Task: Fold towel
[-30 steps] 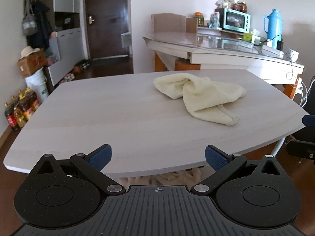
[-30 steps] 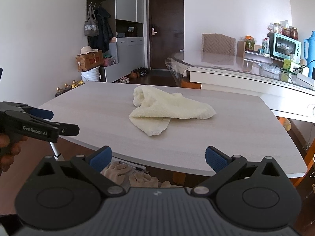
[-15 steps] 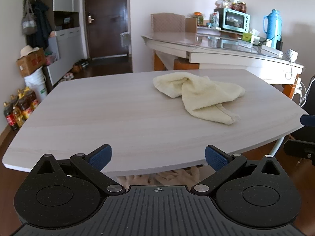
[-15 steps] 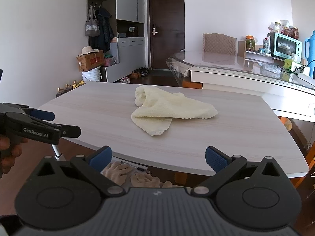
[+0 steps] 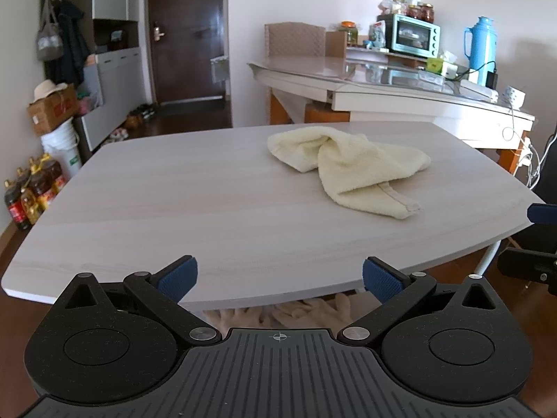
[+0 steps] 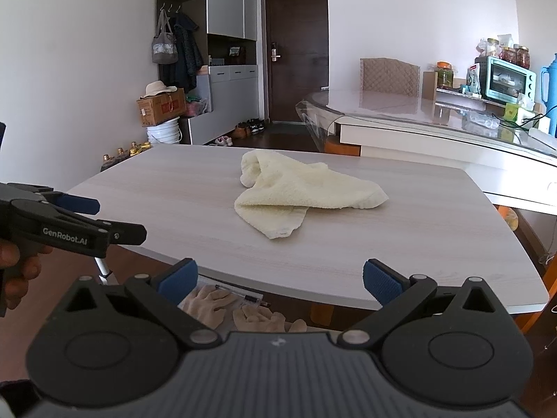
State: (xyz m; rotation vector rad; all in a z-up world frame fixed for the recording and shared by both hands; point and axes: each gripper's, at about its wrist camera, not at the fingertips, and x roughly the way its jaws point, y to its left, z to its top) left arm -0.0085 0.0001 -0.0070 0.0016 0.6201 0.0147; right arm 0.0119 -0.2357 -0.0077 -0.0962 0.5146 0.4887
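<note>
A pale yellow towel (image 5: 348, 170) lies crumpled on the light wood table (image 5: 174, 209), right of centre in the left wrist view. From the right wrist the same towel (image 6: 299, 191) sits mid-table (image 6: 417, 244), a hemmed corner pointing toward me. My left gripper (image 5: 278, 275) is open at the table's near edge, nothing between its blue pads, well short of the towel. My right gripper (image 6: 278, 277) is also open at the near edge, empty. The left gripper (image 6: 87, 216) shows from the side at the left of the right wrist view, held by a hand (image 6: 17, 271).
A glass-topped side table (image 5: 400, 87) behind carries a toaster oven (image 5: 414, 36) and a blue thermos (image 5: 482, 48). Oil bottles (image 5: 31, 191), a bucket and a box stand on the floor at left. Cloth gloves (image 6: 222, 306) lie below the table's near edge.
Both grippers have crept slightly forward toward the table; the towel sits a touch larger and lower in view. Neither gripper's opening has changed.
</note>
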